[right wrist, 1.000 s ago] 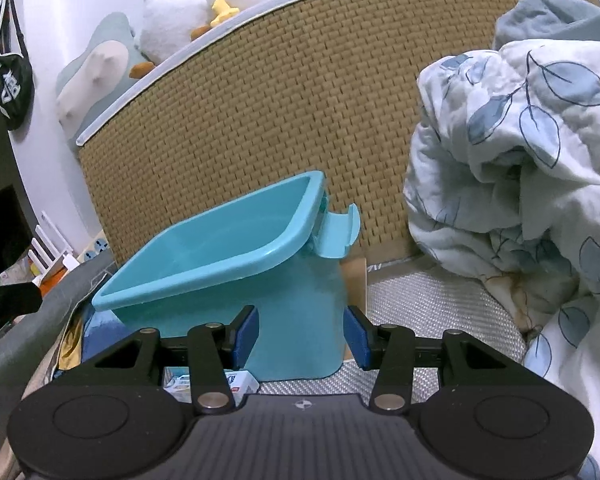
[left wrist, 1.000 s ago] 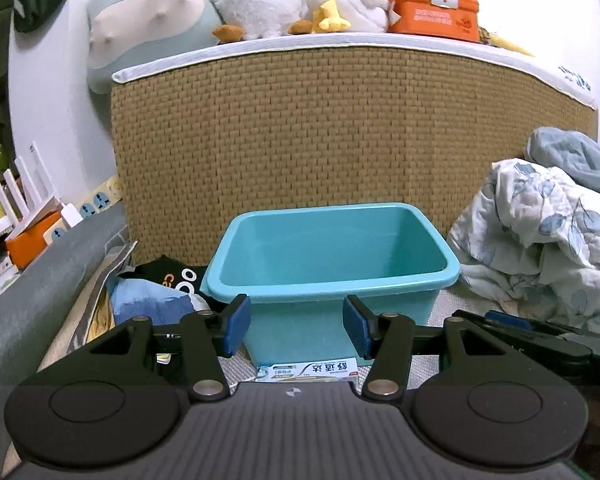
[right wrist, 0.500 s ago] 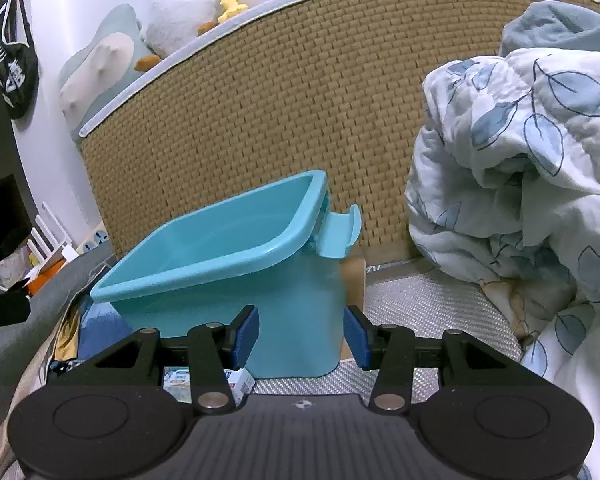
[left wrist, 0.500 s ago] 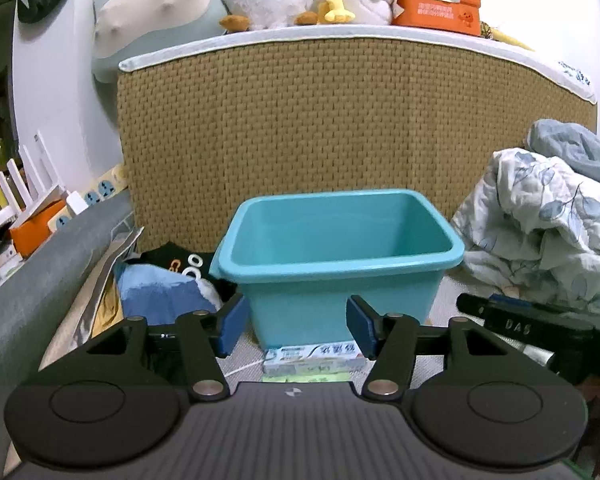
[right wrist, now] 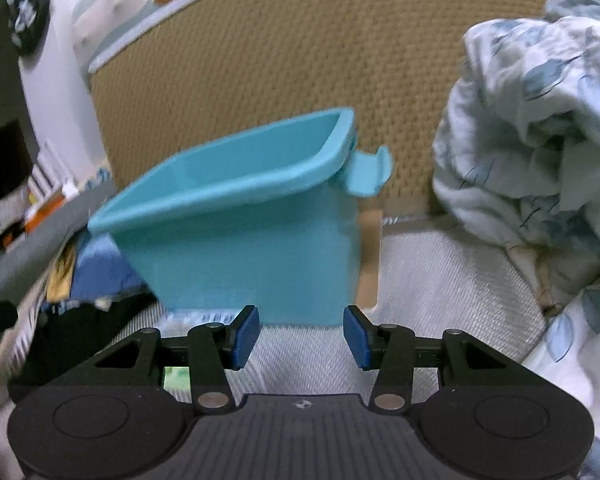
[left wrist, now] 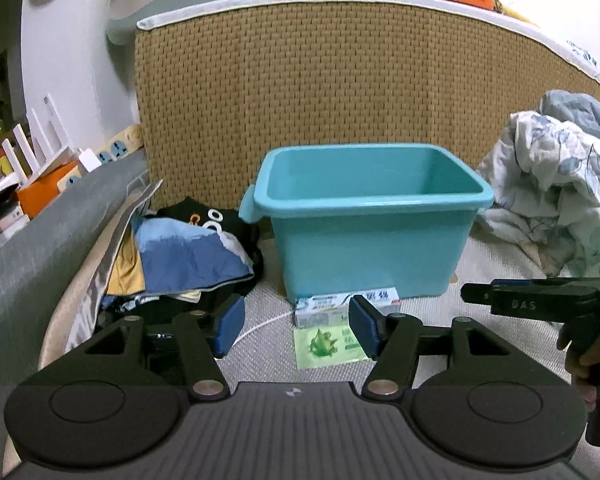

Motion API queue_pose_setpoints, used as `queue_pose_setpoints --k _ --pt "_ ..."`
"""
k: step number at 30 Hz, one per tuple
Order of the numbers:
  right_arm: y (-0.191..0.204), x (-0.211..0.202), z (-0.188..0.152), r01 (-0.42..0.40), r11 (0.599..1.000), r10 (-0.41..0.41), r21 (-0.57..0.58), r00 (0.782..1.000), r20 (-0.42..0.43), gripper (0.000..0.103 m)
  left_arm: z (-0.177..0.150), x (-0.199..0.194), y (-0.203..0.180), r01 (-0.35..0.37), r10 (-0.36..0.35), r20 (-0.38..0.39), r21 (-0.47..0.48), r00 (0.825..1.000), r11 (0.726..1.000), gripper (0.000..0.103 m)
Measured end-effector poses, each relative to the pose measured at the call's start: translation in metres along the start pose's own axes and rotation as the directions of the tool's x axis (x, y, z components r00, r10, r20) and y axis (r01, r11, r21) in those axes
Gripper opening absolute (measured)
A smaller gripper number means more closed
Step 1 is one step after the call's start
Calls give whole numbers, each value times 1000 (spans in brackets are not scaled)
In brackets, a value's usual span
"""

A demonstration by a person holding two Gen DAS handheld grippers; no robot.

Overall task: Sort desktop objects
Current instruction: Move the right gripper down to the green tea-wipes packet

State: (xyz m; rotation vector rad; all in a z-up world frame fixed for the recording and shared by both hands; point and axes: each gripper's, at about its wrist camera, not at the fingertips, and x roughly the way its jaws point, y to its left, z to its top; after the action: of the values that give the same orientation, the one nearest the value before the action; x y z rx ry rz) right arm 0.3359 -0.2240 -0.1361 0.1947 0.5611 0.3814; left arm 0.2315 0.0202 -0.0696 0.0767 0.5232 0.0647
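A teal plastic bin (left wrist: 374, 216) stands on the woven mat in front of the wicker headboard; it also shows in the right wrist view (right wrist: 244, 216). A white toothpaste box (left wrist: 332, 306) lies against its front, and a green sachet (left wrist: 324, 346) lies just before that. My left gripper (left wrist: 296, 330) is open and empty, hovering just short of the box and sachet. My right gripper (right wrist: 300, 338) is open and empty, near the bin's right front corner; it also shows at the right edge of the left wrist view (left wrist: 540, 300). The box (right wrist: 198, 316) peeks out left of the fingers.
A pile of clothes and bags (left wrist: 180, 256) lies left of the bin. A crumpled floral quilt (left wrist: 556, 192) fills the right side (right wrist: 540, 152). A grey ledge (left wrist: 40, 240) runs along the left. A white cord (left wrist: 260, 326) crosses the mat.
Both grippers have pulled back and risen a little from the bin. The toothpaste box and green sachet have come into fuller view. Both stay open.
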Motion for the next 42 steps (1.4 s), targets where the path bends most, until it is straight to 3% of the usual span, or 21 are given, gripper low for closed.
queue_pose_setpoints --k 14,17,22,31,42 --pt "26 32 -33 -15 993 -5 -118 987 -161 44 -12 26 1 57 -55 -37 46 998 997 65" --pt "27 33 -36 -23 992 0 -128 985 -172 44 -13 37 -2 71 -69 -41 51 997 996 65" --pt "30 35 -38 -27 991 2 -130 983 -184 41 -12 48 -7 119 -120 -45 -36 992 992 66" --pt "31 40 -40 -17 989 -12 -148 981 -194 33 -23 53 -22 127 -125 -40 52 991 991 67" --pt "37 37 -36 36 987 -67 -158 978 -200 29 -25 71 -12 168 -175 -93 -85 980 982 67"
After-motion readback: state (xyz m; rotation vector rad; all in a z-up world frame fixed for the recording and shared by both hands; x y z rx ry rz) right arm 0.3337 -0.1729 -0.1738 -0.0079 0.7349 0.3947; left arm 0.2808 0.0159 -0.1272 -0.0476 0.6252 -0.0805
